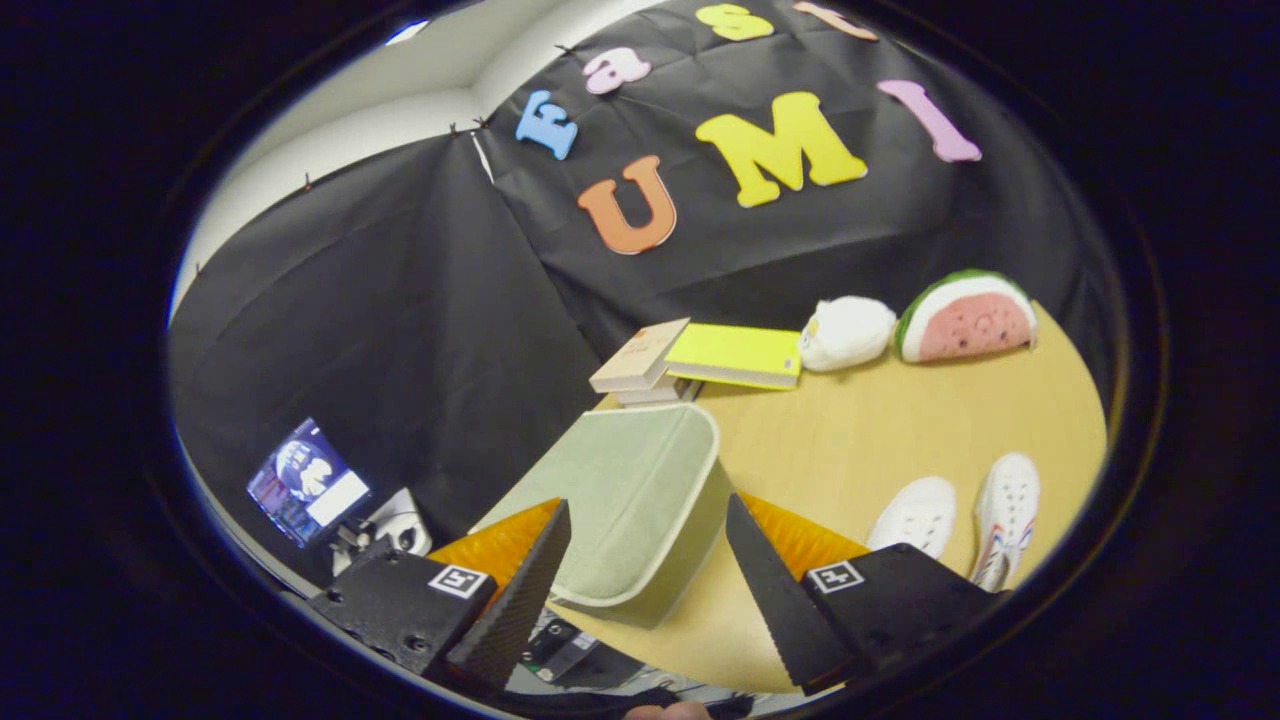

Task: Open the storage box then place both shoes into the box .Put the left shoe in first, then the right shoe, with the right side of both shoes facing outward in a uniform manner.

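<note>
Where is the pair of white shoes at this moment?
In the gripper view, the white shoes lie side by side on the wooden table, beyond the open gripper, on the far side of its right finger from the green storage box.

A pale green, round-cornered storage box [625, 500] sits on the light wooden table [870, 430], between the parted fingers of the gripper [645, 590]. Right of it lie two white shoes [960, 525] side by side. Beyond the box rest a tan book [640, 355] and a yellow book [738, 355], then a white plush toy [848, 333] and a watermelon-slice plush [968, 318].
</note>
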Demonstrator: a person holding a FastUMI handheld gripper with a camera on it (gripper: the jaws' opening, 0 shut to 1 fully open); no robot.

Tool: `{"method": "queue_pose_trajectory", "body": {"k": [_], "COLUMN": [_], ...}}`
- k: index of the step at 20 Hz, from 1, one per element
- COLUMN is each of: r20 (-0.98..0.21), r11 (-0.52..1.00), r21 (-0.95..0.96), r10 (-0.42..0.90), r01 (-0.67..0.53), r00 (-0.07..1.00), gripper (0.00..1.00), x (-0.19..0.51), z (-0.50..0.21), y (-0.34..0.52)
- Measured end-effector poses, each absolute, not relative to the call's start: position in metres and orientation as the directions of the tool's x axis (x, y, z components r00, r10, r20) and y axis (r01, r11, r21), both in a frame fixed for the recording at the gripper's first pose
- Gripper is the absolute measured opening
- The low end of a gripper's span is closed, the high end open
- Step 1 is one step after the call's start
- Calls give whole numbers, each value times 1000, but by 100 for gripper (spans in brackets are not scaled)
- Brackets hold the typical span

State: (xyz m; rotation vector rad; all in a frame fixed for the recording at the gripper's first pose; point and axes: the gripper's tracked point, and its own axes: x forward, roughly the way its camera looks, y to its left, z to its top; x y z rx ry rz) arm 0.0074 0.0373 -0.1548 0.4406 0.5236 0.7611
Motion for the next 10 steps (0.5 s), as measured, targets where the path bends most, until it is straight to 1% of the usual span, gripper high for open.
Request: {"method": "queue_pose_trajectory", "body": {"k": [5,8,10], "r20": [-305,-308,-307], "r11": [531,482,446], "r21": [717,779,825], "r10": [822,851,869], "r01": [-451,-400,-346], "r00": [481,426,389], "gripper": [100,100,100], "x": [22,31,38], "z": [-189,-203,-212], "y": [71,87,98]}}
